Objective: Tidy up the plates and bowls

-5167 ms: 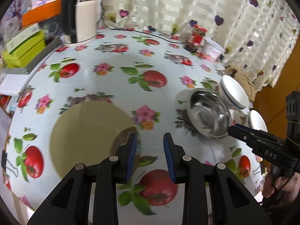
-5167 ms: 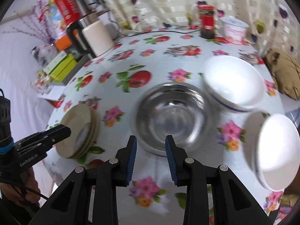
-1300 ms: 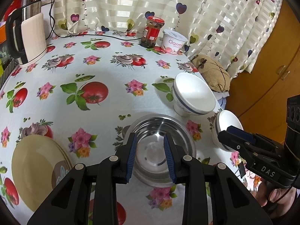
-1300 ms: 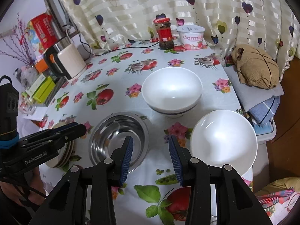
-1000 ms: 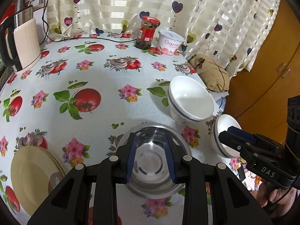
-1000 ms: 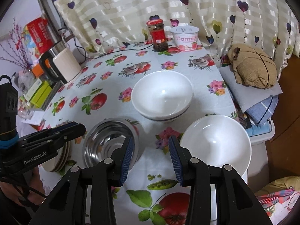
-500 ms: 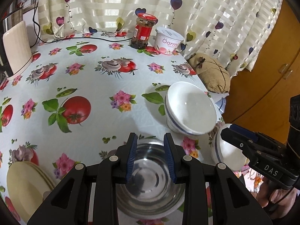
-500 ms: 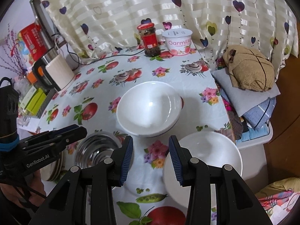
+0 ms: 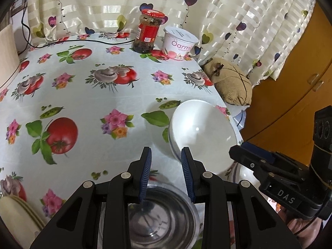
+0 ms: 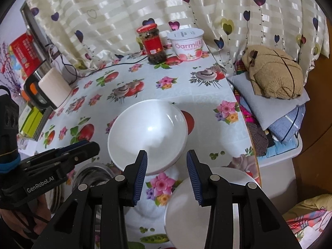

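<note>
- Since neither pair of tongs carries anything, I read this as an approach, not a transfer: my right tongs [image 10: 167,173] stand parted with only tablecloth [image 10: 161,184] between the pads, and my left tongs [image 9: 166,174] are likewise parted and empty.
- Deep white bowl [image 10: 147,133] sits just ahead of my right tongs, its near rim beyond the left pad, upright on the table, touching nothing that I can see.
- Second white bowl [image 10: 186,207] lies under my right finger, nearer to me, close to the table edge.
- Steel bowl [image 9: 161,217] sits directly beneath my left tongs, mouth up.
- Stacked plates [image 9: 12,207] rest far to the left of my left tongs, already gathered.
- Judgement: the bowls stand apart, so nesting them remains to do; the deep bowl's rim looks the likeliest next grip, thin and smooth, so it may slip.
</note>
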